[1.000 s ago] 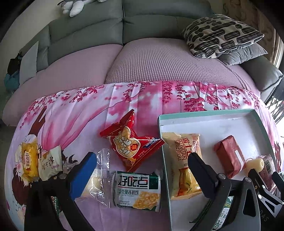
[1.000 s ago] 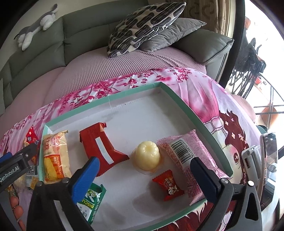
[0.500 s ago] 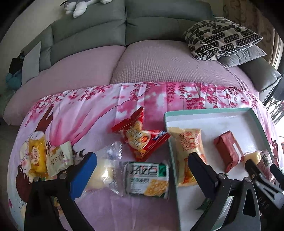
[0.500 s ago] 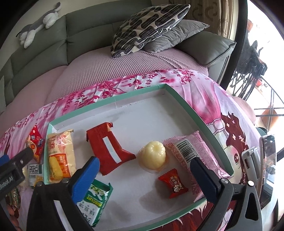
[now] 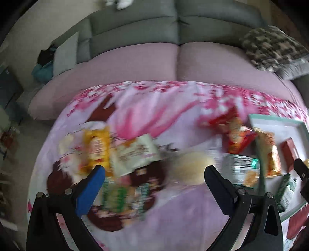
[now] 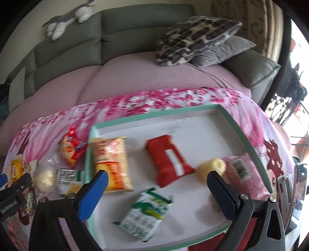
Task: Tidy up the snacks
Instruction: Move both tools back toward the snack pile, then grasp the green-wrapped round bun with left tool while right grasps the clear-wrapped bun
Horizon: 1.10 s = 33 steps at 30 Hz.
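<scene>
A shallow white tray with a teal rim (image 6: 154, 115) lies on the pink cloth and holds a yellow bread pack (image 6: 111, 164), a red pack (image 6: 166, 158), a pale jelly cup (image 6: 211, 170), a pink pack (image 6: 243, 173) and a green biscuit pack (image 6: 146, 210). My right gripper (image 6: 156, 185) hovers open and empty over the tray. My left gripper (image 5: 154, 181) is open and empty above loose snacks on the cloth: a yellow pack (image 5: 95, 148), a white pack (image 5: 135, 152), a pale bun in clear wrap (image 5: 191, 166), a red pack (image 5: 235, 137) and a green cracker pack (image 5: 241, 170). The left view is blurred.
A sofa with pink covers (image 6: 144, 77) stands behind the table, with patterned and grey pillows (image 6: 197, 42) and a plush toy (image 6: 67, 17) on its back. A phone-like object (image 6: 289, 185) lies at the table's right edge. The tray's left edge shows in the left wrist view (image 5: 256, 135).
My left gripper has swung left, from beside the tray to over the loose snacks. My right gripper has also shifted left across the tray. Both stay open; nothing was picked up.
</scene>
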Available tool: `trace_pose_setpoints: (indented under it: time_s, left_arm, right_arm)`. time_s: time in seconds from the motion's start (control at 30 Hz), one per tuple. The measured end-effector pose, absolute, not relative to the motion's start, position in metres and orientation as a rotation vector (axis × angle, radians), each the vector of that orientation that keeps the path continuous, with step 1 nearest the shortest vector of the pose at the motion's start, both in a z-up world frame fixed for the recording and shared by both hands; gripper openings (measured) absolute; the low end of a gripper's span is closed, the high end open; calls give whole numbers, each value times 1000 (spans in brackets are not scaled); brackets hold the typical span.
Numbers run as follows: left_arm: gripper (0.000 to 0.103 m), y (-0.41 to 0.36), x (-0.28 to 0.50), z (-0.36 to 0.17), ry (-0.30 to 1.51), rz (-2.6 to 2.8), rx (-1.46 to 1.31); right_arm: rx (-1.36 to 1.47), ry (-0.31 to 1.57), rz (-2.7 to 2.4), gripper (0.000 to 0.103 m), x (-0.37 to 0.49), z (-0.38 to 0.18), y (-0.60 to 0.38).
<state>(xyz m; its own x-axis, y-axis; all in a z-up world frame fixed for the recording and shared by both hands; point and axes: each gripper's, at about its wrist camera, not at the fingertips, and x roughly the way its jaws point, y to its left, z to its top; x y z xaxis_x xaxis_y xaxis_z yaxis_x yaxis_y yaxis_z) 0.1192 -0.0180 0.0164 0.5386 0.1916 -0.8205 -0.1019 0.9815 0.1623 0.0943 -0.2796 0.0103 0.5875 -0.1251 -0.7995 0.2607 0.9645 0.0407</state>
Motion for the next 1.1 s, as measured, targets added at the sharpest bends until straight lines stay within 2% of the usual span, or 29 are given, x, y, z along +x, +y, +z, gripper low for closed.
trace_pose_setpoints:
  time_s: [0.3, 0.63, 1.1]
  left_arm:
    - [102, 58, 98, 38, 959, 294, -38]
    - [102, 120, 85, 32, 991, 376, -80]
    - [102, 134, 86, 5, 1060, 301, -152]
  right_arm:
    - [102, 912, -93, 103, 98, 15, -220]
    - [57, 932, 2, 103, 100, 13, -160]
    - [-56, 976, 122, 103, 100, -6, -83]
